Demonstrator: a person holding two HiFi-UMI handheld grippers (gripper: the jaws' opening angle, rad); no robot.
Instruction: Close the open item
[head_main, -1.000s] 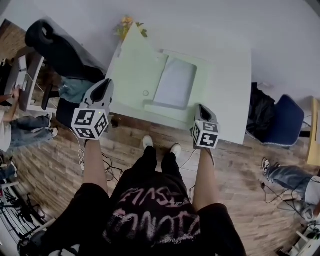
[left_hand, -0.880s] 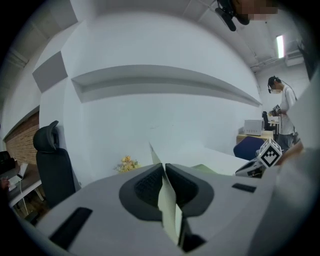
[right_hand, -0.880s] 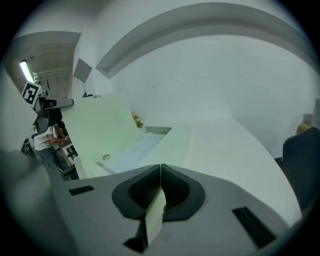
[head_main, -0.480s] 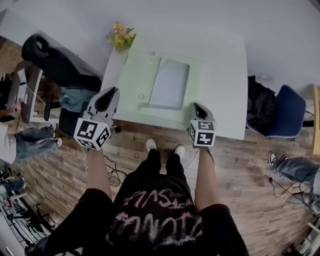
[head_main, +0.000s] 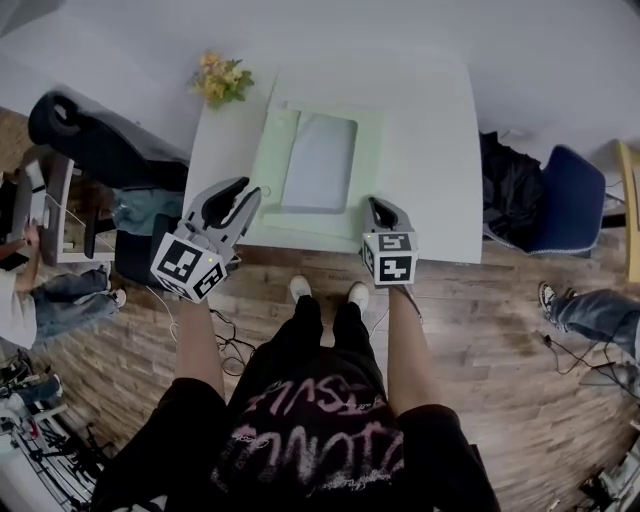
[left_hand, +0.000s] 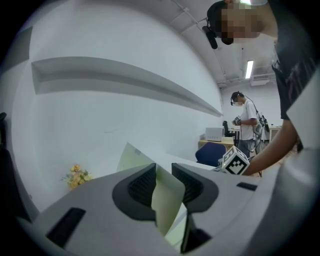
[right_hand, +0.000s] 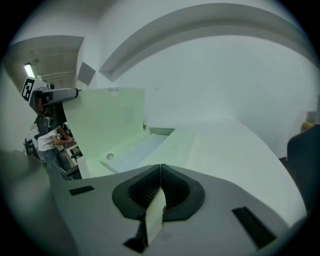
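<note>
While the left gripper (left_hand: 163, 180) has its jaws just opening, slack around the pale green cardboard box's (head_main: 370, 170) upright lid (right_hand: 107, 122), closing remains undone; the right gripper (right_hand: 160, 187) pinches the front flap (right_hand: 156, 215).

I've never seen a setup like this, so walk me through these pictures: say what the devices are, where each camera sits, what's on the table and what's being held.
There is no robot here: a person holds a two-jaw gripper in each hand. The head view looks down from a camera on the person's head. The other two views ride on the grippers and look along their jaws. On the white table lies an open pale green folder, with yellow flowers by the far left corner. The right gripper is shut on the folder's near edge. The left gripper has the raised cover between its jaws, which have just been opening and are not pinching it.
</note>
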